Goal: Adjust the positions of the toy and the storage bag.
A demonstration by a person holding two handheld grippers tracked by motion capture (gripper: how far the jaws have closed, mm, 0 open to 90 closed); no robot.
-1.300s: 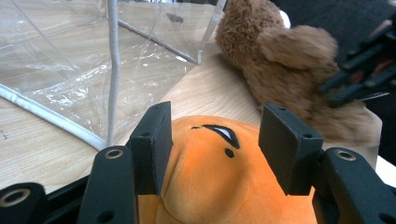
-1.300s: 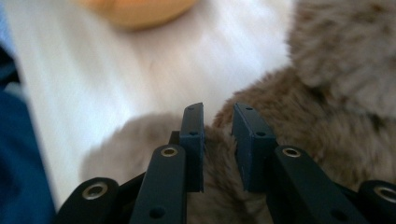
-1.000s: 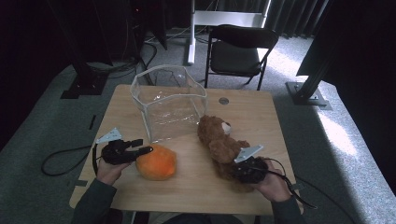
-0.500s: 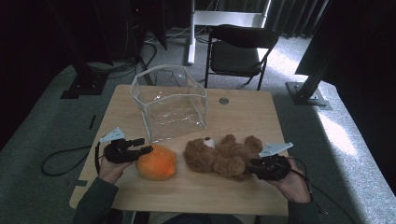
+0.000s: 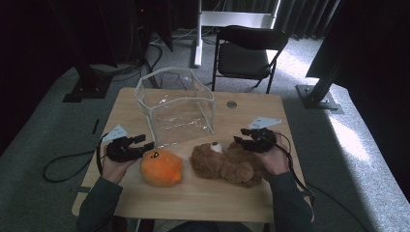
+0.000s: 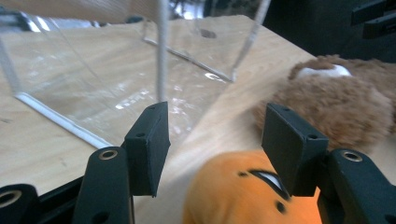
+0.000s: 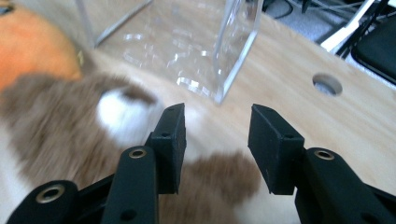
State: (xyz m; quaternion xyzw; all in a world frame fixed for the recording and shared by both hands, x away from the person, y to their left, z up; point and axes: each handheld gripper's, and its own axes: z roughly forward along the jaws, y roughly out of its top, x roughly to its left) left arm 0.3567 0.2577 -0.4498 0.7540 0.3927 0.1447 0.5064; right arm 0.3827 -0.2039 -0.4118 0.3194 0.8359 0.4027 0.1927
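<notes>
1. Grippers: left gripper [image 5: 140,144] has jaws spread wide and holds nothing, the orange plush [image 5: 161,167] just below and ahead of its pads. Right gripper [image 5: 245,140] also stands open and empty, poised over the bear [image 5: 227,163] near its head end

2. Position: both toys lie on the table [image 5: 203,198], in front of the clear box [image 5: 175,111]. Orange plush sits left of the bear, near it but apart. Bear lies just off the box's front right corner

3. Step in hand, as I judge it: take a toy in each gripper for loading into the box

4. Doing it well: bring the right jaws down around a firm part of the bear, body or head, not loose fur, then close fully so the pile compresses. Left jaws look wide enough for only part of the orange plush; a pinch on its upper bulge seems safer than a full span

5. Orientation: bear lies on its side, long axis across the table, white muzzle [image 7: 122,114] toward the orange plush and box. Orange plush is roundish, no clear long axis; its face markings [image 6: 268,179] turn up toward the left gripper
</notes>
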